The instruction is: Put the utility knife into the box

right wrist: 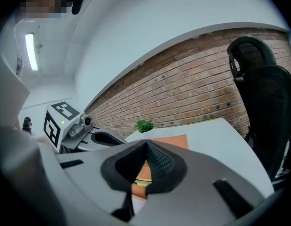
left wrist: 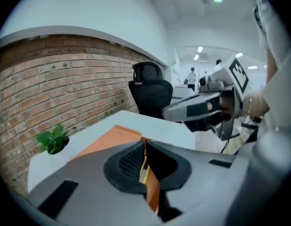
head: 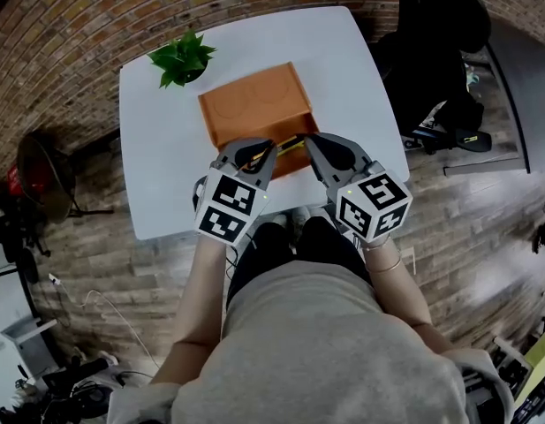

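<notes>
An orange box point(head: 254, 104) lies on the white table point(head: 162, 157), its flat top showing. A yellow and black utility knife point(head: 291, 140) shows at the box's near edge, between the two grippers' tips; I cannot tell whether it lies in or against the box. My left gripper point(head: 272, 148) hovers over that edge with its jaws together, and a yellow sliver point(left wrist: 144, 169) shows through the slit between them. My right gripper point(head: 311, 141) hangs beside it, jaws also together point(right wrist: 145, 143), with a strip of the knife point(right wrist: 140, 183) visible below them.
A small potted plant point(head: 182, 58) stands at the table's far left corner. A black office chair point(head: 431, 34) is beyond the table's far right side. The person's legs are at the table's near edge. Brick wall borders the left.
</notes>
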### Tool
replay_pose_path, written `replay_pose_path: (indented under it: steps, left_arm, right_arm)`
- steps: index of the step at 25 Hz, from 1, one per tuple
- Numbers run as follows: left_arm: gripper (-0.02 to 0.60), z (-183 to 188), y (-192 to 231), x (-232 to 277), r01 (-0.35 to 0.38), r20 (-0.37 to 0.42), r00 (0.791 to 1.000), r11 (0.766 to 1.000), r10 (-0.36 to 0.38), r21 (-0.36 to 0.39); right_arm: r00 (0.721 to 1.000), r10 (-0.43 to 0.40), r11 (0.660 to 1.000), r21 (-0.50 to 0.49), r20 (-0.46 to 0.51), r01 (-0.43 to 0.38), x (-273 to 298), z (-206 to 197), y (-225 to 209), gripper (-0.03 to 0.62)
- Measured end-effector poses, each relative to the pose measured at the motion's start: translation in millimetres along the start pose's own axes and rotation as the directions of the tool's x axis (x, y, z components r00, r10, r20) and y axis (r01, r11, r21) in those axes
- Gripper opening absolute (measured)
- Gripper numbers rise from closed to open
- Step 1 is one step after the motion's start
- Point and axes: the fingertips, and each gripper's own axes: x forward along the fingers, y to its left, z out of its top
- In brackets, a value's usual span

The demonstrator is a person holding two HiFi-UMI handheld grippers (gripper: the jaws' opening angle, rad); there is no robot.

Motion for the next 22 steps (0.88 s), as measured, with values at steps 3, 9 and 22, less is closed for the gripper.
replay_pose_path:
  steps: [3,9,22]
  left_arm:
    - [0.014,9.6,-6.8,-10.3,0.093,0.116,0.99,0.983,-0.075,-0.159]
    - [0.014,20.6,9.3,-36.8,0.102,0.288,0.958,0.922,0.01,-0.372]
    - [0.011,3.4,14.4,-39.1,0.019,0.253,0.962,0.905,0.098,-0.425]
  right_arm:
    - [1.0,0.023,0.999,-0.028,-0.006,-0.023,4.1,5.0,6.9,-0.002]
    - [0.998,0.053,0.996,-0.079,0.017,-0.052,6.8,22.0,19.1,-0.002]
    - [0.995,0.101,0.986,-0.13,0.0,-0.1,14.1,25.9,40.1,-0.002]
